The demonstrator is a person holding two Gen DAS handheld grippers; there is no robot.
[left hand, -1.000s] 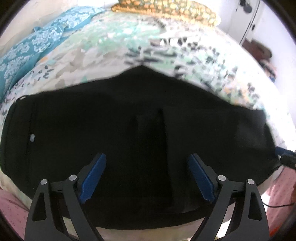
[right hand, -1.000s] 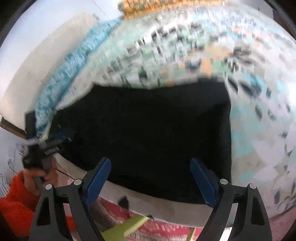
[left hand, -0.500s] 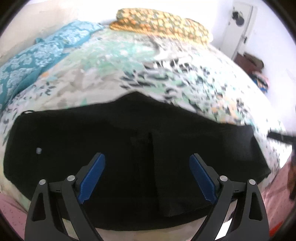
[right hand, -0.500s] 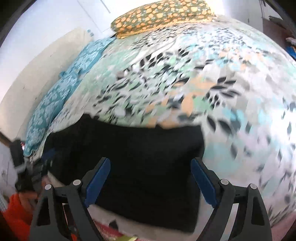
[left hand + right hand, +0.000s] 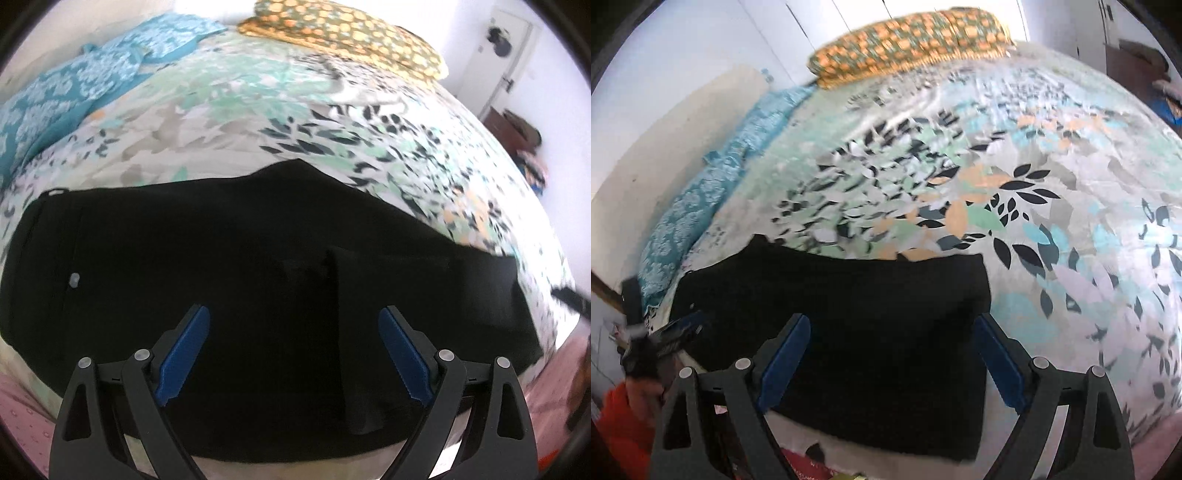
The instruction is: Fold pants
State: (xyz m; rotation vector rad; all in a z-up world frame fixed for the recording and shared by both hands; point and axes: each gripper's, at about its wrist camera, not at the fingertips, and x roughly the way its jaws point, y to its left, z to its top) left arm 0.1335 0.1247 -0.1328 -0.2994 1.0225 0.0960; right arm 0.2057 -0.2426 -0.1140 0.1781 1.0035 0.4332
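black pants [image 5: 258, 266] lie flat across the near edge of the bed [image 5: 332, 110], long side running left-right, near hem right at the mattress edge. leaf-print cover beyond them is bare up to the orange pillow [image 5: 343, 33]; teal blanket [image 5: 74, 85] bunched far left. right leg end [image 5: 975, 295] is a straight edge with open cover past it. my left gripper [image 5: 293, 354] hovers over the pants' middle, jaws spread wide, holding nothing. my right gripper [image 5: 890, 362] over the leg end, also wide, empty.
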